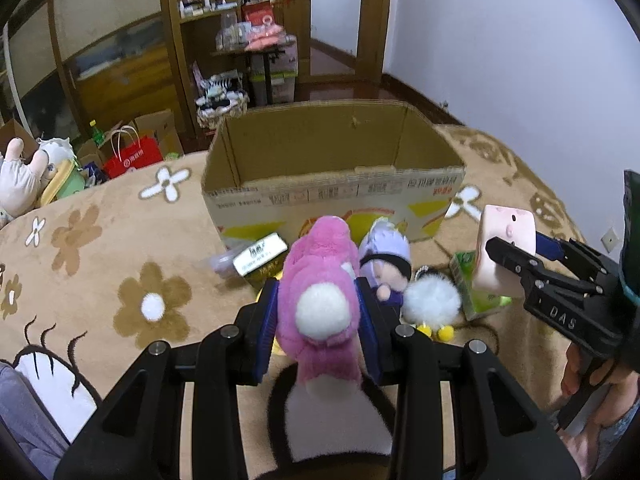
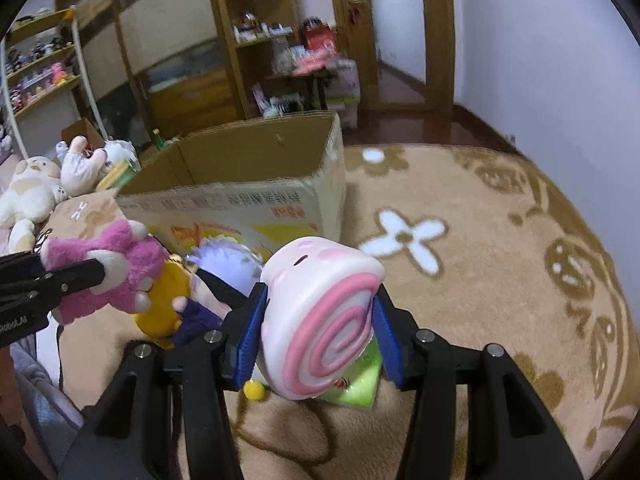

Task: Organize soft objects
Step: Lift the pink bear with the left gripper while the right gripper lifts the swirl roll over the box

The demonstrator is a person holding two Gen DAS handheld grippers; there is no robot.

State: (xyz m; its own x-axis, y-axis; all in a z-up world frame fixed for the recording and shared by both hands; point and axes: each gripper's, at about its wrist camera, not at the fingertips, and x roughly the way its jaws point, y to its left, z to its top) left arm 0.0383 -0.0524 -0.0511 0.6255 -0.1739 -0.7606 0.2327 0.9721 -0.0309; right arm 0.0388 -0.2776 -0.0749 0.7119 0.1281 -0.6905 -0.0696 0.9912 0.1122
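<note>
— Beyond both hand-held grippers, dead ahead and a little above: cardboard box [image 1: 334,184], open top up, near wall facing the toys, long side running left to right
— Nearer to which hand?
— Closer to the left hand-held gripper [image 1: 320,320], going by the left wrist view; box almost straight in front of it, only the low clutter on the blanket [image 1: 100,240] between. Right hand-held gripper [image 2: 316,328] off to the right side, box up and to its left
— Holding what?
— Left: narrow, pads pressed into the pink plush [image 1: 320,280], flanks squeezed in, long axis running away along the fingers, white round patch toward the camera. Right: closed on the pink swirl squishy [image 2: 320,320], roll-cake shape, spiral end toward the camera, pale body with small face marks, clear of the blanket
— Left behind on the blanket?
— Purple-haired doll [image 1: 386,264], white pom-pom [image 1: 430,300] with yellow bobbles, green carton [image 1: 468,284], a small packet [image 1: 260,258] by the box foot; all just in front of the near wall
— Box contents?
— Bare inner walls in view, floor of it hidden by the near wall; cannot tell
— Judgement on the next move?
— Probably up and forward over the near rim, then release; soft and light, likely to drop without bouncing out
</note>
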